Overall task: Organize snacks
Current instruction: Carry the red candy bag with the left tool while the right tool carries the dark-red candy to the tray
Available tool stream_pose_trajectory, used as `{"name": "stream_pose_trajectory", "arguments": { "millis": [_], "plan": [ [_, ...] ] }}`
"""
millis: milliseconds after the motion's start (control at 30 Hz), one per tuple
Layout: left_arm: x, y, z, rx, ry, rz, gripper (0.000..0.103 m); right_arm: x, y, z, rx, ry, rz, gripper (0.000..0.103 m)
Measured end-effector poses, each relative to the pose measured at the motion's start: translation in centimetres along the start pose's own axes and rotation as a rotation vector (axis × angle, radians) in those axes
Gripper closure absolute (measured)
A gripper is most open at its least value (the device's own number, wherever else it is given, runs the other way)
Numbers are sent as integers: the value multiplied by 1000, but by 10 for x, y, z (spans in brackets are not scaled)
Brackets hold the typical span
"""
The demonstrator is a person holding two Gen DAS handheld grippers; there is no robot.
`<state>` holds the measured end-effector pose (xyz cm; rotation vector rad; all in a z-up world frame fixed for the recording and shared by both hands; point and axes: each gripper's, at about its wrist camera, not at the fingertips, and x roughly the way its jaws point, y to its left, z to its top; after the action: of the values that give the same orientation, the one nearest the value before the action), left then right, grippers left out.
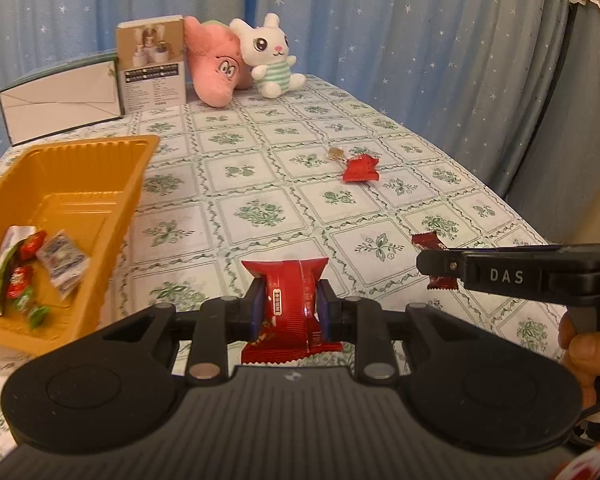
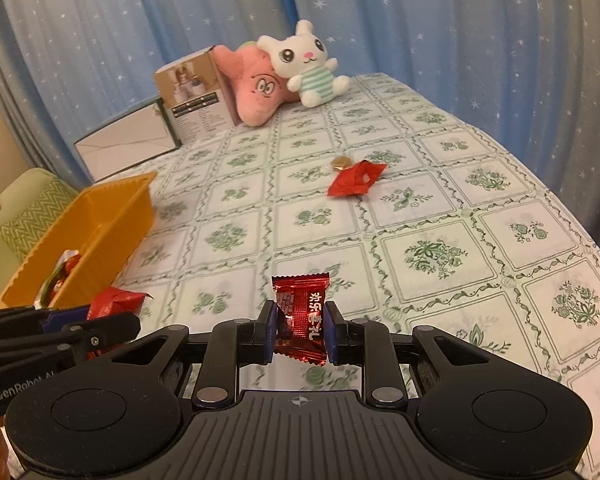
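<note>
My left gripper (image 1: 291, 312) is clamped on a red snack packet (image 1: 288, 304), gripped across the middle, ends sticking out above and below the pads. My right gripper (image 2: 300, 330) pinches a smaller dark-red candy (image 2: 300, 316) the same way. Both look light, crinkly, slick foil; a mid-body pinch should hold, a corner grab would likely slip. Orange tray (image 1: 112, 184) sits left of both claws. Another red packet (image 2: 354, 180) and a gold candy (image 2: 340, 162) lie ahead on the tablecloth (image 2: 440, 216).

Both tools (image 1: 288, 312) (image 2: 300, 334) clamped, angled down
</note>
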<state>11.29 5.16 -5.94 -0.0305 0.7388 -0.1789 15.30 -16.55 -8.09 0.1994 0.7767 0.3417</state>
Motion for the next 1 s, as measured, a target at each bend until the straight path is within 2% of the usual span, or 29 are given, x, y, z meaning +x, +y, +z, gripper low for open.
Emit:
{"name": "stream_pose_trajectory", "arguments": {
  "millis": [200,500,767,1000],
  "plan": [
    [-29,14,3,-13,-27,36,79,-13,27,-5,-49,-5,26,79],
    [-65,57,14,-71,-62,99,79,-18,86,4,-145,-18,117,79],
    [-92,106,23,-112,-95,162,79,-6,142,23,-231,-25,193,79],
    [-98,151,28,-128,-90,209,79,16,182,35,-264,-4,254,79]
  ]
}}
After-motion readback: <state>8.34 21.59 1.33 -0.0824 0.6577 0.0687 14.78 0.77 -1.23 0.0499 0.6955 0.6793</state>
